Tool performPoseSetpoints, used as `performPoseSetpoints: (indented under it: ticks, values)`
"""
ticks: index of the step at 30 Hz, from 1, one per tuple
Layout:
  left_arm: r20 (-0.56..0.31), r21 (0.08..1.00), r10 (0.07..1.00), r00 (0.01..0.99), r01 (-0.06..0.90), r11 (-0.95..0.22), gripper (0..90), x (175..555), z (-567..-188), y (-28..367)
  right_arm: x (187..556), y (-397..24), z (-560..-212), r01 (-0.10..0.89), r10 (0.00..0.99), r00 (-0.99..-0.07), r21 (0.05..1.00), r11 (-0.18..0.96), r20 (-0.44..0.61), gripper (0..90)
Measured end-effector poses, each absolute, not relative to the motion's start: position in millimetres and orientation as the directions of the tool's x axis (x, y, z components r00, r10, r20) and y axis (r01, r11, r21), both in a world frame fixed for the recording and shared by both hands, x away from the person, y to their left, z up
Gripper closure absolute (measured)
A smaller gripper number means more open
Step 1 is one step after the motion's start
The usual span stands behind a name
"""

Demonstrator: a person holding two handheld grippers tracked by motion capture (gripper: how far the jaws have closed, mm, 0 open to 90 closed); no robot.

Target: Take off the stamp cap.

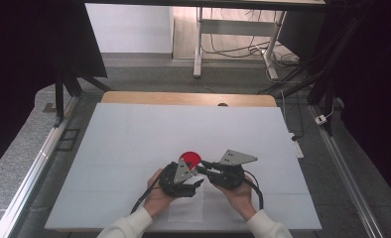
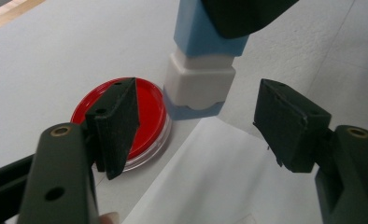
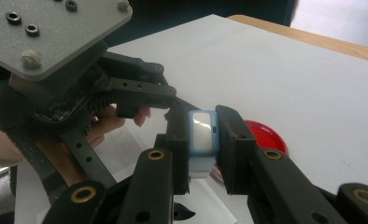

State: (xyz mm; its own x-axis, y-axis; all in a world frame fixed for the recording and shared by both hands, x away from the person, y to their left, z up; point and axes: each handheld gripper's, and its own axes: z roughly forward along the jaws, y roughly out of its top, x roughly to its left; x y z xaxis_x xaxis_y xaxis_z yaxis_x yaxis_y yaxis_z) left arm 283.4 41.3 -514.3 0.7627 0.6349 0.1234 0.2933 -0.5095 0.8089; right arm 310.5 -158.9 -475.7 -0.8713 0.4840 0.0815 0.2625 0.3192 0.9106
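At centre frame the right hand-held gripper [image 3: 203, 140] clamps a blue-and-white stamp [image 3: 202, 135]; the left hand-held gripper [image 2: 196, 121], jaws apart around its cap [image 2: 200, 84], hasn't yet gripped it.

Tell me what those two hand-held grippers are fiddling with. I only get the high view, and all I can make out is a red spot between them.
Observer: In the right gripper view, the right hand-held gripper is shut on a small blue and white block.
Operator: And the left one?
Observer: The left hand-held gripper is open. Its jaws stand on either side of the block's white end without touching it.
Operator: So what is the red spot?
Observer: It is a round red dish with a clear rim, lying flat next to a white sheet of paper.
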Motion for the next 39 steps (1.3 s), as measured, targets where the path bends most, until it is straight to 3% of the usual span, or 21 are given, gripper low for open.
performPoseSetpoints:
  ticks: [19, 39]
  values:
    - [0.137, 0.810, 0.630, 0.765, 0.280, -0.516, 49.8, 282.8, -514.1, 43.0, 310.5, -158.5, -476.4, 0.265, 0.482, -0.872, 0.910, 0.318, 0.085, 75.2]
    - [0.138, 0.799, 0.630, 0.764, 0.290, -0.527, 61.4, 283.7, -515.7, 43.5, 309.4, -157.8, -477.1, 0.264, 0.483, -0.871, 0.913, 0.311, 0.088, 75.2]
